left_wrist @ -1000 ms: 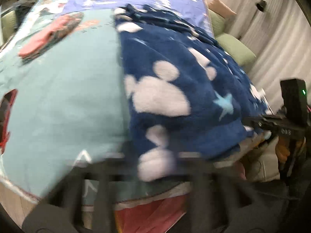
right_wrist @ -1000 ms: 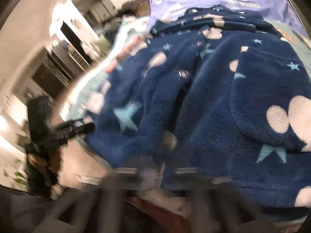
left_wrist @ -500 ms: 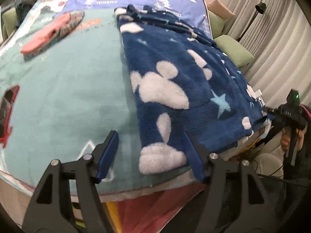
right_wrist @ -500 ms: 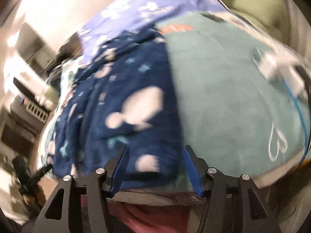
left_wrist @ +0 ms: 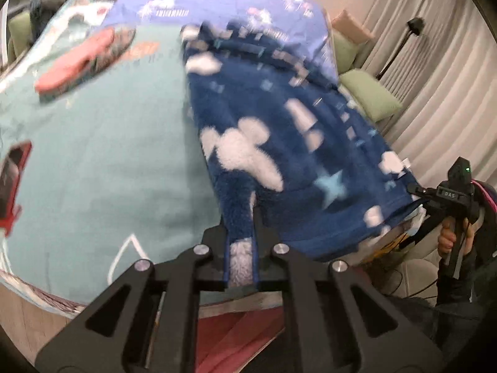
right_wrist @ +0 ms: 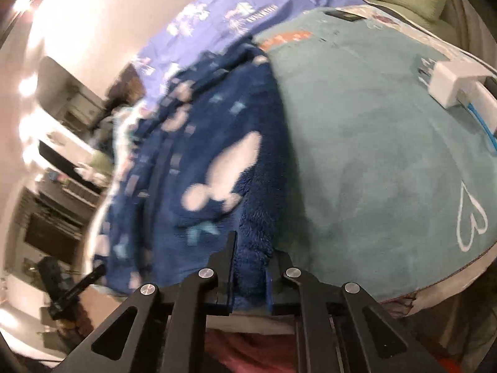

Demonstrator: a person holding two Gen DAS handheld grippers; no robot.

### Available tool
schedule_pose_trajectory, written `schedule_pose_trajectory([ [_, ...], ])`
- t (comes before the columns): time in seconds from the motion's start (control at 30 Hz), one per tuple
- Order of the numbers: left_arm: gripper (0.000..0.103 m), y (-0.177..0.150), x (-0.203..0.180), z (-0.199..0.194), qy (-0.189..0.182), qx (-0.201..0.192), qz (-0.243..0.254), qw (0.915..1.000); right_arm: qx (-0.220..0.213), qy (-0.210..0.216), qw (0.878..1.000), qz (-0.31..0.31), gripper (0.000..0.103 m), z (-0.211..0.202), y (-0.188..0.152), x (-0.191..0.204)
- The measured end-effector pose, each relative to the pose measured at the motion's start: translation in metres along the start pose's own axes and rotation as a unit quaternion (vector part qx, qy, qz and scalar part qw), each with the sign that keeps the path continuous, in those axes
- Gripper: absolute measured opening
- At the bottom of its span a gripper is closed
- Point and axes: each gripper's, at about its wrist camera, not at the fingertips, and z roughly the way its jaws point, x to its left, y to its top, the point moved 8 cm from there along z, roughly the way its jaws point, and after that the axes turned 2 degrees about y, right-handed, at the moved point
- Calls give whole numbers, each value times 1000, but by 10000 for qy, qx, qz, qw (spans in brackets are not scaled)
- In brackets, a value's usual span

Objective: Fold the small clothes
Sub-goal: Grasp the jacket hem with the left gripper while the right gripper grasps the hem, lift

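Both grippers angle downward at the bed's near edge. The left gripper (left_wrist: 240, 248) is clamped on the near hem of the blue fleece garment (left_wrist: 279, 143). The right gripper (right_wrist: 250, 267) is closing on its opposite corner. Bare teal blanket (right_wrist: 372, 161) spreads toward 2 o'clock.

left gripper (left_wrist: 239, 242) clamped tight, right gripper (right_wrist: 250, 267) closing, both angled downward, a hand (left_wrist: 452, 241) gripping the right handle

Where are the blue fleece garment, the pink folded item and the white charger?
blue fleece garment (left_wrist: 279, 143), left wrist view, on its white patch.
pink folded item (left_wrist: 74, 62), left wrist view, on its top face.
white charger (right_wrist: 450, 80), right wrist view, on its body.
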Motion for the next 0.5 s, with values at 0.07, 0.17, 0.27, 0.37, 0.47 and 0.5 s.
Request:
schedule_pose_trajectory([
  [0.07, 11, 17, -10, -19, -153, -287, 84, 9994, -141, 281, 9995, -10, 12, -11, 9, 8],
  [0.17, 11, 35, -12, -31, -228, -484, 76, 9985, -290, 536, 9981, 19, 12, -23, 24, 15],
  [0.27, 11, 50, -12, -35, -252, -610, 75, 9978, -360, 710, 9968, 48, 12, -27, 32, 20],
  [0.37, 12, 66, -18, -37, -262, -752, 173, 9967, -427, 878, 9952, 35, 12, -30, 43, 27],
  [0.47, 12, 85, -30, -39, -320, -931, 388, 9944, -497, 1055, 9932, -38, 12, -31, 57, 38],
  [0.5, 12, 95, -34, -41, -322, -1023, 465, 9931, -522, 1089, 9927, -65, 12, -32, 63, 41],
])
